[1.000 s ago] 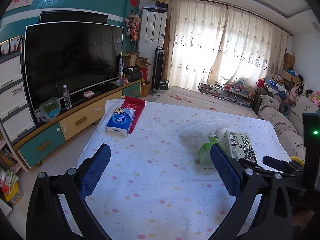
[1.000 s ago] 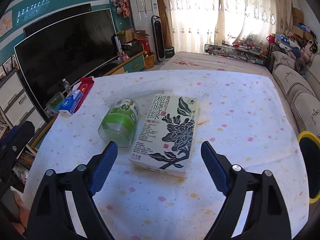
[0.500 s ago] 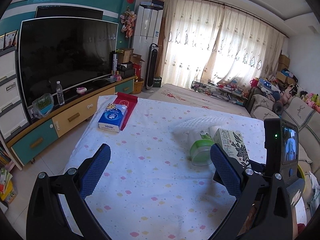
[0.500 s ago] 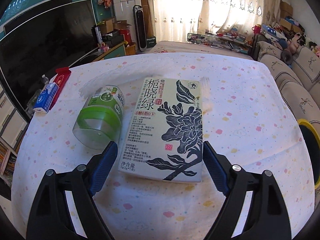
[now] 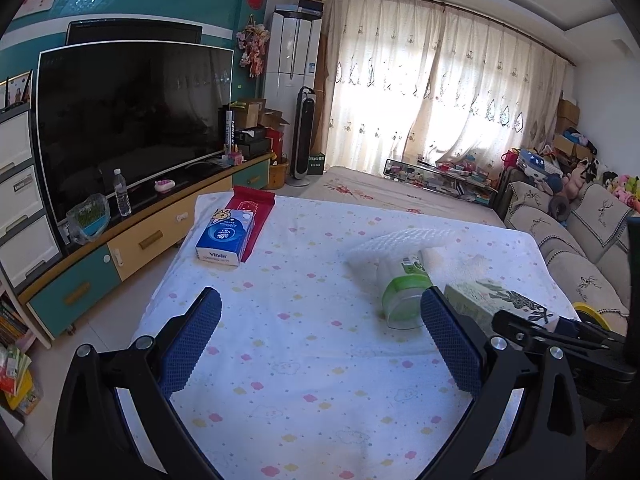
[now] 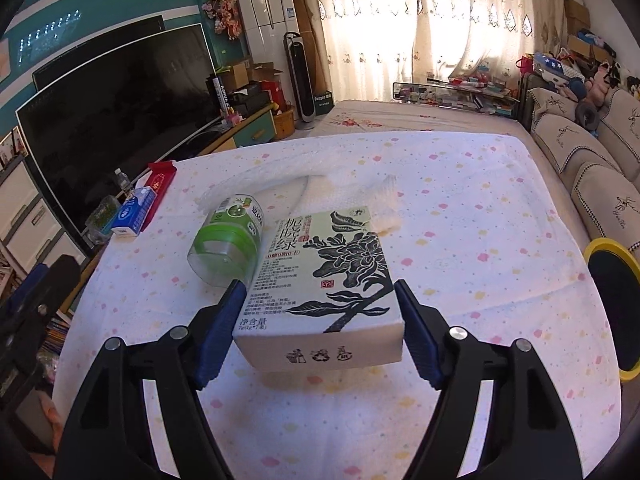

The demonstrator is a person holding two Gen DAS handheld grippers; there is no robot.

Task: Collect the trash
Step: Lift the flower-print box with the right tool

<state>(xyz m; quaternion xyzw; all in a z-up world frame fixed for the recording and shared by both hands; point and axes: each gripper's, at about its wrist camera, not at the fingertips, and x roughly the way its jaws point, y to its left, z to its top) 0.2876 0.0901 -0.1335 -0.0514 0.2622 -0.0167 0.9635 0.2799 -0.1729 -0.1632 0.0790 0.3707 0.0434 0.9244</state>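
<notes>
Blue-padded fingers of the right gripper (image 6: 318, 330) are clamped against both long sides of the flower-printed tea box (image 6: 324, 280), whose near end sits between them; just left of its left finger lies a green-banded clear jar (image 6: 226, 242) on its side, and beyond the box white foam wrap (image 6: 320, 188); the left gripper (image 5: 320, 344) hangs spread wide over the dotted tablecloth (image 5: 304, 360), grasping nothing, a blue tissue pack (image 5: 225, 237) well ahead on its left.
</notes>
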